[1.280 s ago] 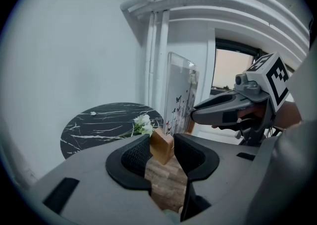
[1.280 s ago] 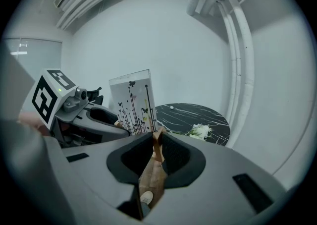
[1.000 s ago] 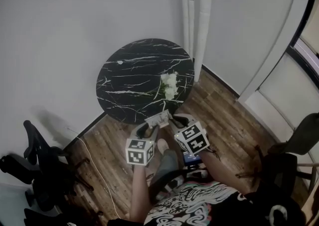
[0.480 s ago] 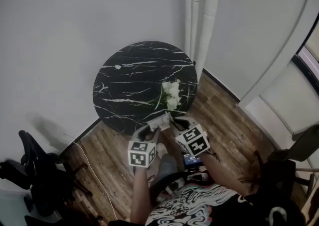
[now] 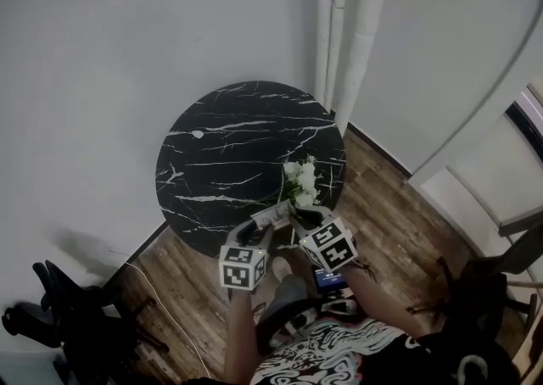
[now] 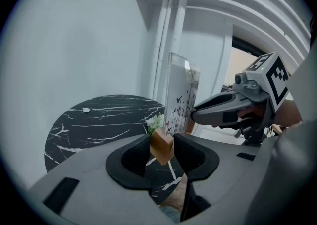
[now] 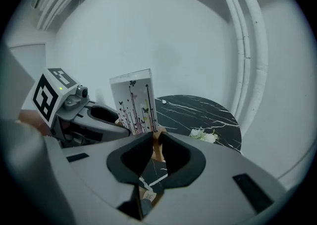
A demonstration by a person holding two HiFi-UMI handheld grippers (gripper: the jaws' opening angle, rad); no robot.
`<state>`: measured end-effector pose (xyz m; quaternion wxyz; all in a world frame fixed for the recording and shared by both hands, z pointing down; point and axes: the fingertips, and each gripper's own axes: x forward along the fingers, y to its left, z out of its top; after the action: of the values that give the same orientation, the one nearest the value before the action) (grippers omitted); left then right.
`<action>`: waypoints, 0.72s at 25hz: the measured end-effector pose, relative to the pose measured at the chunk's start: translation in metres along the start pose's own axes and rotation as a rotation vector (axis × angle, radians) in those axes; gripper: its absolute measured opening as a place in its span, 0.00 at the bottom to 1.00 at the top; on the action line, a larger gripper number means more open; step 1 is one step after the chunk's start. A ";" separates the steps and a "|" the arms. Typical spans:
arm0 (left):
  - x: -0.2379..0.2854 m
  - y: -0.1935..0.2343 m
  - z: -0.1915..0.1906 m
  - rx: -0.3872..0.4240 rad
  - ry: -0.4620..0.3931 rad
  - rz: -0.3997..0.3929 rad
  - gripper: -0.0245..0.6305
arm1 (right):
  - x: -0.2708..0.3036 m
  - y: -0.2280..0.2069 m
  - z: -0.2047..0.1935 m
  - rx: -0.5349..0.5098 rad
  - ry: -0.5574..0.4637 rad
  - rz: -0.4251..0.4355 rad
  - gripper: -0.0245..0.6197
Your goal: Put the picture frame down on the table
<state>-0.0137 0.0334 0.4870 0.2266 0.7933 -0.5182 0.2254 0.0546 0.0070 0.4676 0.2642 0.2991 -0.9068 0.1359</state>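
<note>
Picture frame (image 5: 271,213) held upright at the black surface's (image 5: 222,142) near edge, not yet set down.
Left gripper (image 6: 162,149) and right gripper (image 7: 154,145) jaws each pinch its wooden base (image 6: 161,142); lowering and release remain.

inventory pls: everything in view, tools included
table: 1, black marble with white veins, round, by the wall corner
flowers: 1 bunch, white, on the table's near-right part
scrap: 1, white, small, on the table's far-left part
picture frame: 1, clear panel with printed stems, tan wooden base, upright, at the table's near edge
pipes: a bundle, white, in the corner behind the table
office chair: 1, black, lower left
cable: 1, pale, on the wooden floor
left tool: grey, shut on the picture frame's base
right tool: grey, shut on the base's other end
</note>
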 end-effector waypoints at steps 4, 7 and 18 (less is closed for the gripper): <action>0.015 0.025 0.009 0.001 0.011 -0.022 0.28 | 0.024 -0.009 0.015 0.016 0.009 -0.013 0.13; 0.026 0.044 0.018 0.004 0.017 -0.036 0.28 | 0.043 -0.016 0.024 0.026 0.021 -0.021 0.13; 0.063 0.100 0.037 0.005 0.047 -0.093 0.28 | 0.101 -0.038 0.048 0.069 0.066 -0.057 0.13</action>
<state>-0.0788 -0.0700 0.5080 0.2469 0.8116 -0.4747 0.2346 -0.0099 -0.0896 0.4879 0.2874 0.3289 -0.8835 0.1693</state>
